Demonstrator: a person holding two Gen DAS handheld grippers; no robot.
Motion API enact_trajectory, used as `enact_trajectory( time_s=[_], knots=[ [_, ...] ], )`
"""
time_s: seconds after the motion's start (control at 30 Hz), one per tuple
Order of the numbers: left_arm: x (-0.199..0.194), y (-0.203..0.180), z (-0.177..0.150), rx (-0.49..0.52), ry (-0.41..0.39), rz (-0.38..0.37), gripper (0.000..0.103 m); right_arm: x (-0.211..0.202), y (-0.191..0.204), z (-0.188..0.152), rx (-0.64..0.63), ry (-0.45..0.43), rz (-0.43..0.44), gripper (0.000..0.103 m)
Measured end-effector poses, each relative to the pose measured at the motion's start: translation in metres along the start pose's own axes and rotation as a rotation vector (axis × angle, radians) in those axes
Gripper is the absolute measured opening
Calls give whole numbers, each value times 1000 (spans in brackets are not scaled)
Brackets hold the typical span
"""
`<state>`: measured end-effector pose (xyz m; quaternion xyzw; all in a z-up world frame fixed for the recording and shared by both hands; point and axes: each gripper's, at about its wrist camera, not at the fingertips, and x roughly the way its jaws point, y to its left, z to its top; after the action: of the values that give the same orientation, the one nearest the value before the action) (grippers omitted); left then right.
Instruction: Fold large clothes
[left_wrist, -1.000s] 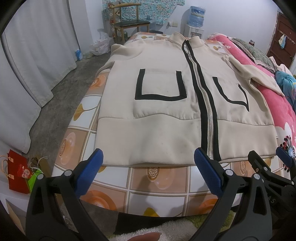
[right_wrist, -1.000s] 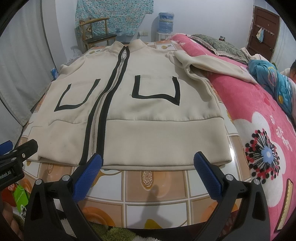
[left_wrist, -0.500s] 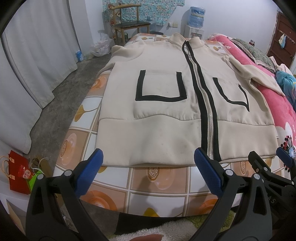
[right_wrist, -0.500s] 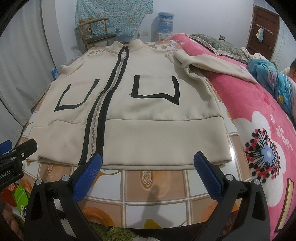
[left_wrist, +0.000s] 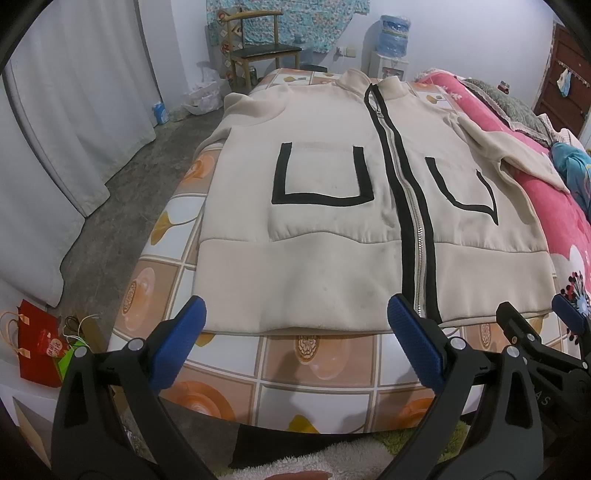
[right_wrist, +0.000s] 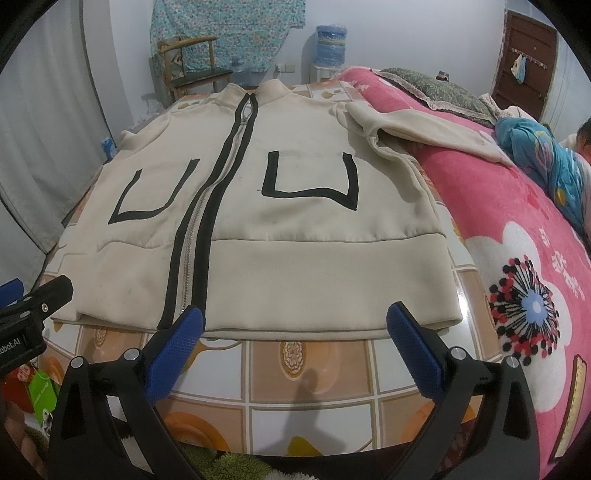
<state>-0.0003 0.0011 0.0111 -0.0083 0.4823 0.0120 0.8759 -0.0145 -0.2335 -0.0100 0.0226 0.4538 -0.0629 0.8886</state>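
Observation:
A large cream zip jacket (left_wrist: 332, 221) (right_wrist: 295, 240) with black zip trim and black U-shaped pocket outlines lies flat, front up, on the bed, hem toward me. Its right sleeve (right_wrist: 424, 129) stretches out over the pink blanket; the left sleeve is mostly hidden over the bed's far left edge. My left gripper (left_wrist: 295, 325) hovers open just short of the hem's left half, nothing between its blue pads. My right gripper (right_wrist: 295, 325) is open too, just short of the hem's right half. Each gripper shows at the other view's side edge.
The bed carries an orange-and-white tiled sheet (left_wrist: 317, 369) and a pink flowered blanket (right_wrist: 535, 277) on the right, where a person in blue (right_wrist: 546, 162) lies. A wooden chair (left_wrist: 258, 51), water dispenser (left_wrist: 393, 48) and white curtains (left_wrist: 74, 110) stand beyond; red bag (left_wrist: 37, 343) on the floor.
Both grippers have crept slightly toward the jacket's hem; the jacket itself has not moved and both stay open.

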Motion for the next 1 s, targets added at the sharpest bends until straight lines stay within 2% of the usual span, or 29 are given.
enact_trajectory(
  time_s=[0.73, 1.0],
  knots=[
    [1, 0, 3, 4, 6, 0, 95, 1, 0, 2, 0, 5, 1, 97],
    [34, 14, -3, 7, 59, -59, 95, 9, -16, 5, 1, 1, -7, 97]
  ],
)
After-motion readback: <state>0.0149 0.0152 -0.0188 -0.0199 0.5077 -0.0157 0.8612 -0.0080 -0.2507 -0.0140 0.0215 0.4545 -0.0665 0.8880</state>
